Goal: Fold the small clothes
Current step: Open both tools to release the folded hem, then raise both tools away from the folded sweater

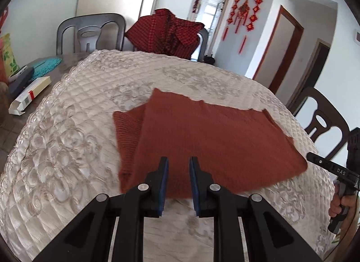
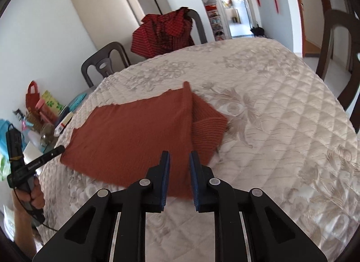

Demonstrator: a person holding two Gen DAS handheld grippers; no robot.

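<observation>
Rust-brown sweater (image 1: 209, 147) shows a matt, fuzzy knit, ribbed at the cuff (image 2: 208, 131). Under it, the bench cover (image 1: 67, 149) is quilted satin, glossy, with embroidered flowers. Left gripper (image 1: 178, 168) fingers look matt black plastic with blue pads (image 1: 165, 183) and shiny metal rivets.

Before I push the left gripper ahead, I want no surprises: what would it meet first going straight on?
Most likely the rust-brown sweater: the open left gripper points at its near edge on the quilted cover. Depth is uncertain.

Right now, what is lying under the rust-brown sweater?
The rust-brown sweater lies on the quilted cream cover. A ribbed sleeve sticks out from beneath it. Anything else is hidden.
</observation>
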